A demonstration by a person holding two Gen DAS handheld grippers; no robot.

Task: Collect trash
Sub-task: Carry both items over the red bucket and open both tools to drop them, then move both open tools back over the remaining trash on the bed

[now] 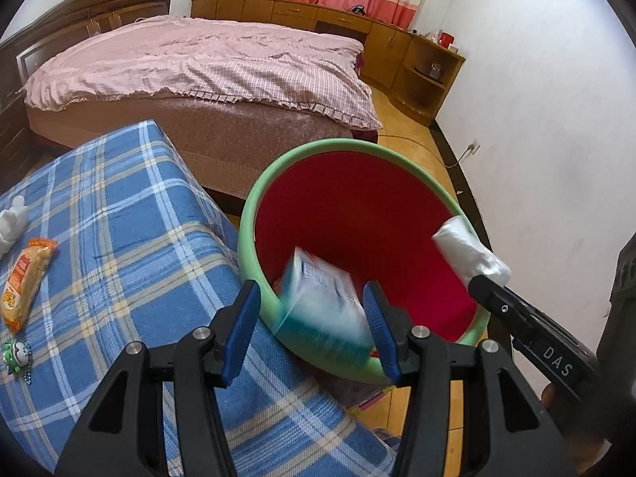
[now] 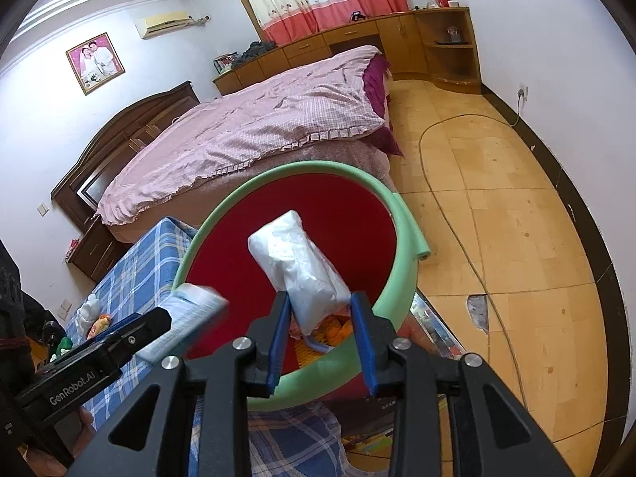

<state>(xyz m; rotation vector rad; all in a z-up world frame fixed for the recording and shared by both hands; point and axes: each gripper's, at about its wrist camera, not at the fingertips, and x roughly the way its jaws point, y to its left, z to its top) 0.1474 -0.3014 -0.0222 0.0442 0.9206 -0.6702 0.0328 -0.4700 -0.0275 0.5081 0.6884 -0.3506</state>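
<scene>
A red bin with a green foam rim (image 1: 254, 206) (image 2: 401, 214) stands beside the blue plaid table (image 1: 131, 214). My left gripper (image 1: 312, 310) is open over the bin's near rim; a blurred teal-and-white box (image 1: 322, 302) (image 2: 190, 310) sits between its fingers, seemingly loose. My right gripper (image 2: 320, 314) is shut on a white plastic packet (image 2: 298, 266) (image 1: 469, 252) held over the bin. Orange trash (image 2: 338, 330) lies inside the bin. An orange snack packet (image 1: 26, 282) lies on the table at left.
A white figurine (image 1: 12, 222) and a green toy keychain (image 1: 16, 355) are on the table's left side. A bed with a pink cover (image 1: 198, 63) is behind. A cable (image 2: 449, 214) runs across the tiled floor; a cracked tile (image 2: 477, 312) is right of the bin.
</scene>
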